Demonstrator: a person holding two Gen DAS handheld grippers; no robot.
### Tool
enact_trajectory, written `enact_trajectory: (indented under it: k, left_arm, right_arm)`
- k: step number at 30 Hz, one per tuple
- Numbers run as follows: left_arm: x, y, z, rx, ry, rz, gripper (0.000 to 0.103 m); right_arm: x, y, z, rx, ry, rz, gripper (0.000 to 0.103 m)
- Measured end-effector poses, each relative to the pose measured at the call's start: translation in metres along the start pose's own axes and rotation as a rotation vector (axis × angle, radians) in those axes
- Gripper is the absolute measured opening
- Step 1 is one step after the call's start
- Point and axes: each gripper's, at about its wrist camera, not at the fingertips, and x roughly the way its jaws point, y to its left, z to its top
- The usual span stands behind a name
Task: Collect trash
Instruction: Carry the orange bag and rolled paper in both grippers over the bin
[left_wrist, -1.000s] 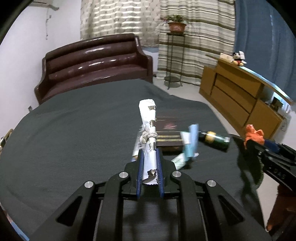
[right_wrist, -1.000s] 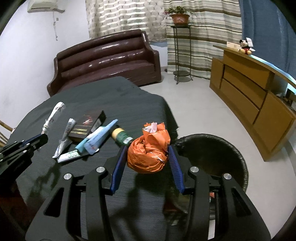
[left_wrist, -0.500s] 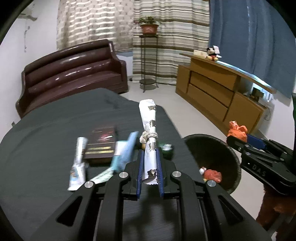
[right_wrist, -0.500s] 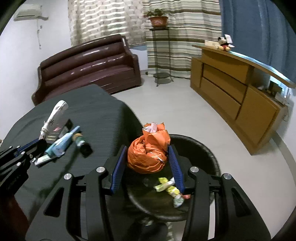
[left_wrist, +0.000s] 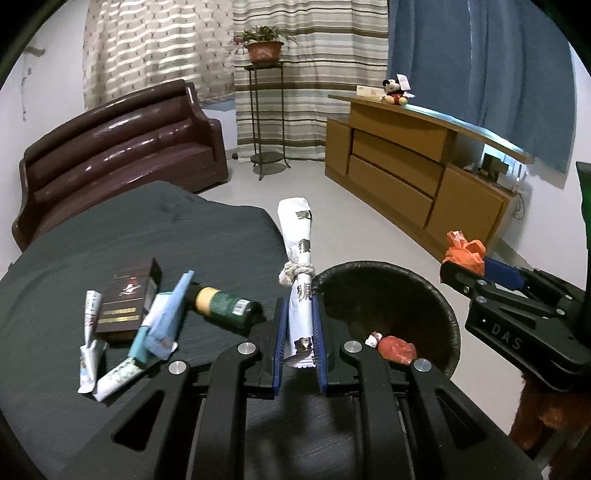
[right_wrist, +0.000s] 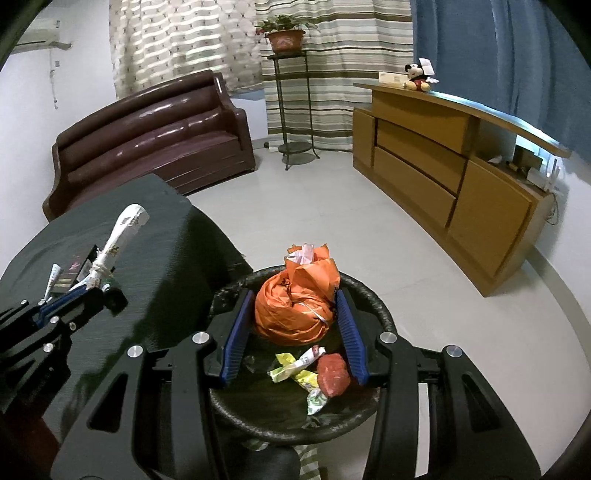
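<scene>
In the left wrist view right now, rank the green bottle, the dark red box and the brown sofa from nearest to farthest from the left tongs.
1. Green bottle, lying on the dark table just left of the left tongs.
2. Dark red box, farther left on the table.
3. Brown sofa, beyond the table against the far wall.

Beside the black bin, a dark grey cloth covers the table. On it lie a maroon box with gold bands and a green bottle with a tan neck. An orange bag hangs over the bin; the rolled paper is white with black characters.
</scene>
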Motion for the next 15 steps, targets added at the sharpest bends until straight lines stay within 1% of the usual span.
enact_trajectory:
  k: [11, 15]
  left_arm:
    - [0.015, -0.017, 0.005, 0.031, 0.022, -0.008, 0.015]
    - [0.020, -0.021, 0.004, 0.042, 0.030, -0.010, 0.015]
  right_arm:
    - [0.007, -0.018, 0.000, 0.028, 0.008, -0.014, 0.045]
    - [0.008, -0.017, 0.000, 0.037, 0.010, -0.017, 0.045]
